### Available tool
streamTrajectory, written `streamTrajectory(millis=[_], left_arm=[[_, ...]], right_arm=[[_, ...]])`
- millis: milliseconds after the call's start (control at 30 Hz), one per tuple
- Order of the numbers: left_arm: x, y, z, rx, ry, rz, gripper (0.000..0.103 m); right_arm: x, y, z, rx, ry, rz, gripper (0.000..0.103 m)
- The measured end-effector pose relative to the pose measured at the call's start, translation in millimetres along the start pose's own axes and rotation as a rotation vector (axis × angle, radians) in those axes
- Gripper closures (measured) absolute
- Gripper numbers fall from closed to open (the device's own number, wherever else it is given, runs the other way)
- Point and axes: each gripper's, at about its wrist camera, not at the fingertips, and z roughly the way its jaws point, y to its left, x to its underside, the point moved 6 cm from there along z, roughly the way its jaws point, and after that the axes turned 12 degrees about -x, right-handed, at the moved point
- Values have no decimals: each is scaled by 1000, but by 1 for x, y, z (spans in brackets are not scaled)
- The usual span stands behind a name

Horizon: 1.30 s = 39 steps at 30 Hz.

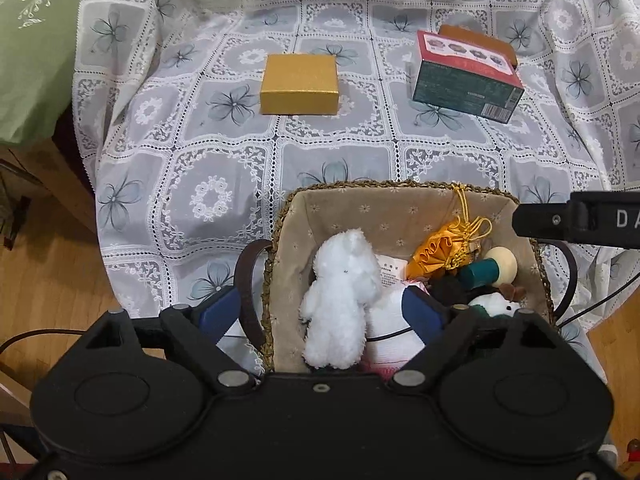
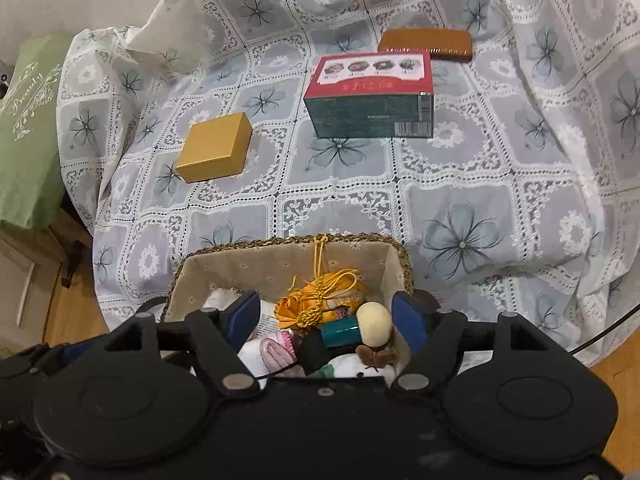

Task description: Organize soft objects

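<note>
A lined wicker basket (image 1: 384, 204) (image 2: 280, 260) stands at the near edge of the lace cloth. It holds a white plush bear (image 1: 344, 296), an orange pouch with gold cord (image 1: 436, 250) (image 2: 320, 300), a teal and cream wooden doll (image 1: 492, 268) (image 2: 360, 328), white and pink cloth (image 2: 272, 354) and a small plush (image 2: 374, 356). My left gripper (image 1: 324, 314) is open, its fingers on either side of the bear and not touching it. My right gripper (image 2: 330, 316) is open above the basket's contents, holding nothing.
A gold box (image 1: 300, 84) (image 2: 216, 152), a red and green carton (image 1: 468, 76) (image 2: 372, 96) and a brown case (image 2: 426, 44) lie farther back on the cloth. A green cushion (image 1: 32, 48) is at the left. Wooden floor (image 1: 52, 264) is below.
</note>
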Motion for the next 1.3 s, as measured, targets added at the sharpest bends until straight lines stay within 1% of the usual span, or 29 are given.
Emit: streamTrajectory(millis=[167,233,333,467,533,633,733,967,1133,1300], left_arm=[[3,0,-7,-6,-18,-3,14],[5,-1,-10,-10,-23,-3,13],[8,-2,-13,-15,-27,-2,13],[13,-3,-18,-20,-32,-8,12],[16,-4,-20,-20,-30,-11,12],[21,-7,-25,-36,-35,-1,11],[24,-10,-29,-50,-42,14,10],[32,-12,-36,-25,-33,1,10],[37,-10,-37,-27,-10,-19,10],[41,-8,-38,-52,-3,-29,10]], right_arm=[[7,0,-13,39,-26,-31,22],[11,-1,-17,53,-33,-37,15],[17,-2,-23,67,-45,-50,9],[29,-3,-30,79,-56,-66,7],[35,-3,-33,80,-63,-68,3],[44,-2,-38,84,-74,-75,0],[53,-2,-43,96,-78,-84,0],[66,-3,-56,128,-104,-66,0],[73,-5,-55,117,-76,-41,0],[77,-9,-52,125,-48,-18,0]])
